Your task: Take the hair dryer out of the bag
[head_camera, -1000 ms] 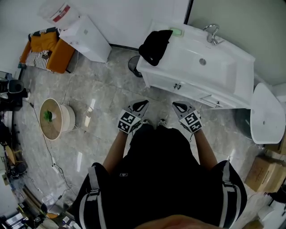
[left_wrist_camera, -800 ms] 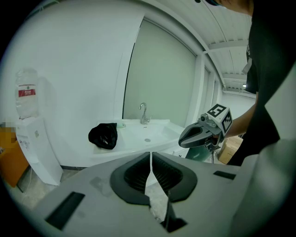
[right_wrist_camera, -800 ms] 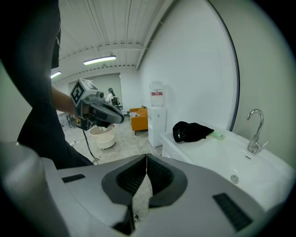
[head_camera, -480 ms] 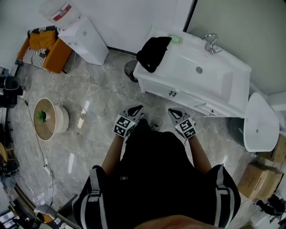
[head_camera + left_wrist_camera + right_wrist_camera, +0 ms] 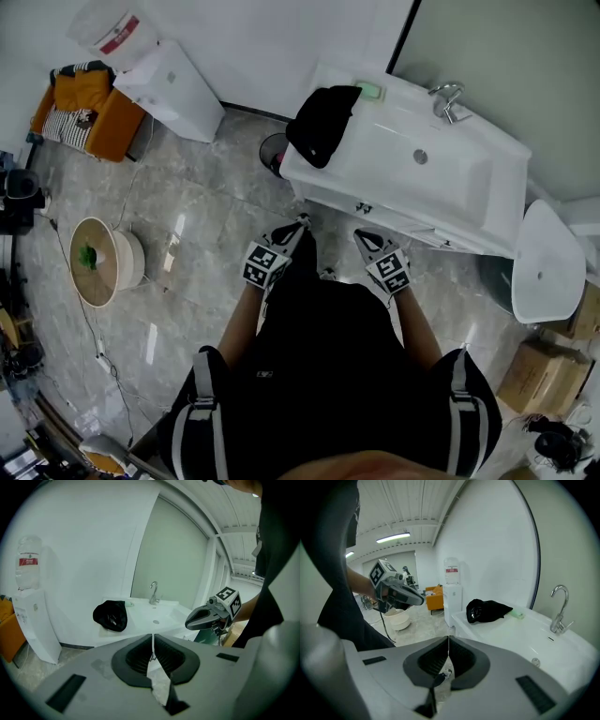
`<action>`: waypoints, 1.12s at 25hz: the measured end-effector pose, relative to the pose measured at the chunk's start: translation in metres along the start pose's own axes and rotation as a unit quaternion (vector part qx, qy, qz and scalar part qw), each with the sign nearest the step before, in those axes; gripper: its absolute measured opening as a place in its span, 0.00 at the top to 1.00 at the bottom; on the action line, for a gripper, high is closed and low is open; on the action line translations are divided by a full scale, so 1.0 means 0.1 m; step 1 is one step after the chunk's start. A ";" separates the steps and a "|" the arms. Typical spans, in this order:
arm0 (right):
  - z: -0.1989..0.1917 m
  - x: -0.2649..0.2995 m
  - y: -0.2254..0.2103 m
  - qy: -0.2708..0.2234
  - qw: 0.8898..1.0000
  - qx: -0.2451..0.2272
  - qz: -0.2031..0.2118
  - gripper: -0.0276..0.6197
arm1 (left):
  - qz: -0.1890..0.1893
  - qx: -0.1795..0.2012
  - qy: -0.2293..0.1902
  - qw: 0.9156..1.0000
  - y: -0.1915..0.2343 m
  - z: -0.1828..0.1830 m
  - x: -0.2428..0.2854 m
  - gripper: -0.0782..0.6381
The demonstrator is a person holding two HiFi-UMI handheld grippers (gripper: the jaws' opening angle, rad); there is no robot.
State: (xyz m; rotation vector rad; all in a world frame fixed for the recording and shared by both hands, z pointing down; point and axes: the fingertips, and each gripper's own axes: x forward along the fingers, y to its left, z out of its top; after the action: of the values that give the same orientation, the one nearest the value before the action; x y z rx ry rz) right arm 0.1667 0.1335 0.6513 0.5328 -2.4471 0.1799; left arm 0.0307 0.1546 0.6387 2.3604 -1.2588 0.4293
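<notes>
A black bag [image 5: 322, 122] lies slumped on the left end of the white vanity top [image 5: 380, 159]; it also shows in the left gripper view [image 5: 111, 616] and the right gripper view [image 5: 486, 610]. No hair dryer shows outside the bag. My left gripper [image 5: 302, 222] is held in front of the vanity, below the bag and apart from it, jaws shut and empty [image 5: 153, 637]. My right gripper [image 5: 362, 234] hangs beside it, also shut with nothing between its jaws [image 5: 449, 640]. Each gripper sees the other: the right one [image 5: 188, 623], the left one [image 5: 422, 601].
The vanity has a basin and a faucet [image 5: 446, 95], with a green soap bar [image 5: 370, 91] behind the bag. A dark bin [image 5: 273, 150] stands at its left corner. A water dispenser [image 5: 174, 82], an orange chair [image 5: 90, 114], a round tub [image 5: 99, 263] and floor cables lie left; cardboard boxes [image 5: 553, 375] right.
Both grippers have come forward and slightly down toward the vanity, so the vanity front now lies closer to their tips. Both stay shut.
</notes>
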 end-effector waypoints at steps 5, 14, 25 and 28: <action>0.18 0.22 -0.21 0.001 1.000 0.008 -0.009 0.86 | -0.013 0.009 0.001 1.000 0.30 0.21 0.20 0.86; 0.35 0.61 -0.51 0.012 0.999 0.030 -0.009 0.86 | -0.034 0.015 0.014 0.999 0.71 0.42 0.54 0.86; 0.72 1.09 -0.94 0.019 0.999 0.035 -0.013 0.86 | -0.057 0.003 0.006 0.998 1.26 0.61 0.91 0.86; 0.83 1.25 -1.03 0.022 0.999 0.031 -0.014 0.86 | -0.060 -0.006 0.009 0.998 1.42 0.68 0.96 0.86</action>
State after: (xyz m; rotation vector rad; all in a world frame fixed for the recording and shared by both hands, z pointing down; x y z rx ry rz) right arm 0.0729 -0.0226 0.6603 0.5840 -2.3960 0.2546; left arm -0.0320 -0.0180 0.6563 2.4007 -1.1005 0.4023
